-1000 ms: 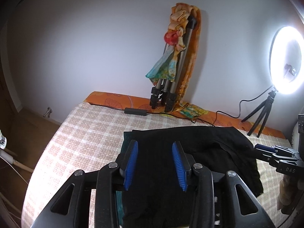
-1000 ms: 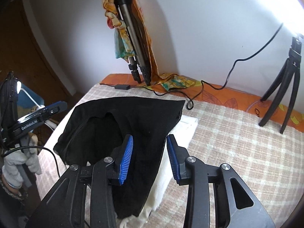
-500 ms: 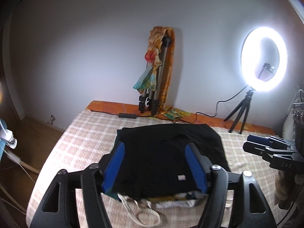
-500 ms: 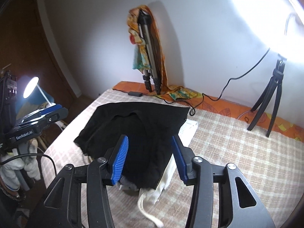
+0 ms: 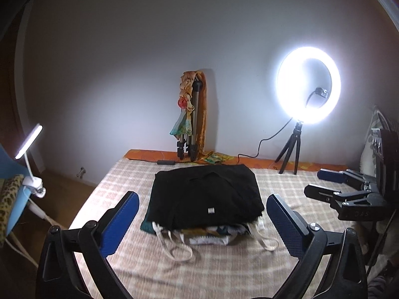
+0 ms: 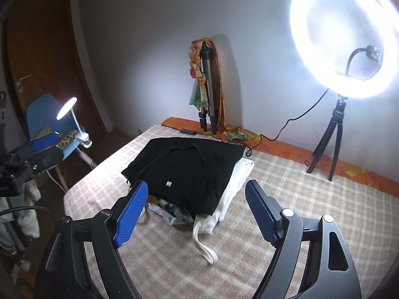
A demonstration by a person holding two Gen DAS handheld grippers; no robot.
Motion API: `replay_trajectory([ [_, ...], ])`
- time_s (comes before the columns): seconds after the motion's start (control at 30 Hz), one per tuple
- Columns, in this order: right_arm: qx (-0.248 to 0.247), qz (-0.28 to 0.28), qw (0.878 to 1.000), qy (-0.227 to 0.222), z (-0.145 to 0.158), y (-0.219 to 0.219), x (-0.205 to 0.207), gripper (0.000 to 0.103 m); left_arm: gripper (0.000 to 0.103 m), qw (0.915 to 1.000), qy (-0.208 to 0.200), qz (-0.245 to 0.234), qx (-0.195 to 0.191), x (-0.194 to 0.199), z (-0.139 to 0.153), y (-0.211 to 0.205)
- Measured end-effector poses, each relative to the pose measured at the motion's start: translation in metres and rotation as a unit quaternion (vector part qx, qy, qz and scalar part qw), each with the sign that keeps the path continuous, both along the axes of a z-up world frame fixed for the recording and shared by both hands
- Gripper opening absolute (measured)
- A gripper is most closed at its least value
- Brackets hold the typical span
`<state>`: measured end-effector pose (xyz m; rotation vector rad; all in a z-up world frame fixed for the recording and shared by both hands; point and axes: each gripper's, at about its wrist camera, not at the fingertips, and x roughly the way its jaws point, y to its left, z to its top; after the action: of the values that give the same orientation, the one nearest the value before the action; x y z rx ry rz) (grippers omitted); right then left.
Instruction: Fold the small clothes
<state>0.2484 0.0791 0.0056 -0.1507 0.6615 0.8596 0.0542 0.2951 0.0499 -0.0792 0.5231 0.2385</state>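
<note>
A folded black garment (image 5: 204, 194) lies on top of a small pile of clothes on the checked bed cover (image 5: 224, 269). It also shows in the right wrist view (image 6: 184, 172). White cloth with loose straps (image 6: 232, 186) sticks out under it. My left gripper (image 5: 202, 214) is open and empty, held back from the pile. My right gripper (image 6: 197, 206) is open and empty, also back from the pile. Each gripper shows in the other's view, the right one (image 5: 349, 196) at the bed's right side, the left one (image 6: 27, 154) at its left.
A lit ring light on a small tripod (image 5: 309, 87) stands at the back right. A folded tripod draped with colourful cloth (image 5: 192, 119) leans on the wall. A cable and adapter (image 5: 165, 162) lie along the back edge. A clip lamp (image 6: 72, 114) and blue chair stand left of the bed.
Both grippers have opened wider and pulled back and up from the black garment, which now lies folded on the pile. More of the room is in view.
</note>
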Motion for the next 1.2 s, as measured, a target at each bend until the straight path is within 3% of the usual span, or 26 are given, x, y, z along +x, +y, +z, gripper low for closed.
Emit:
replay_trajectory([
  [0.17, -0.007, 0.004, 1.0, -0.006, 0.002, -0.011, -0.021, 0.085, 0.103, 0.9998, 0.004, 0.01, 0.016, -0.021, -0.003, -0.024],
  [0.37, -0.019, -0.014, 1.0, -0.016, 0.0, -0.024, -0.043, 0.094, 0.103, 0.9998, 0.018, 0.002, -0.001, -0.038, -0.014, -0.048],
  [0.67, -0.023, -0.022, 0.999, -0.031, -0.009, -0.036, -0.068, 0.094, 0.103, 0.9984, 0.055, 0.005, -0.008, -0.045, -0.03, -0.067],
  [1.2, -0.033, -0.014, 0.999, -0.03, -0.021, -0.04, -0.086, 0.094, 0.103, 0.9968, 0.07, 0.002, -0.038, -0.057, -0.043, -0.074],
])
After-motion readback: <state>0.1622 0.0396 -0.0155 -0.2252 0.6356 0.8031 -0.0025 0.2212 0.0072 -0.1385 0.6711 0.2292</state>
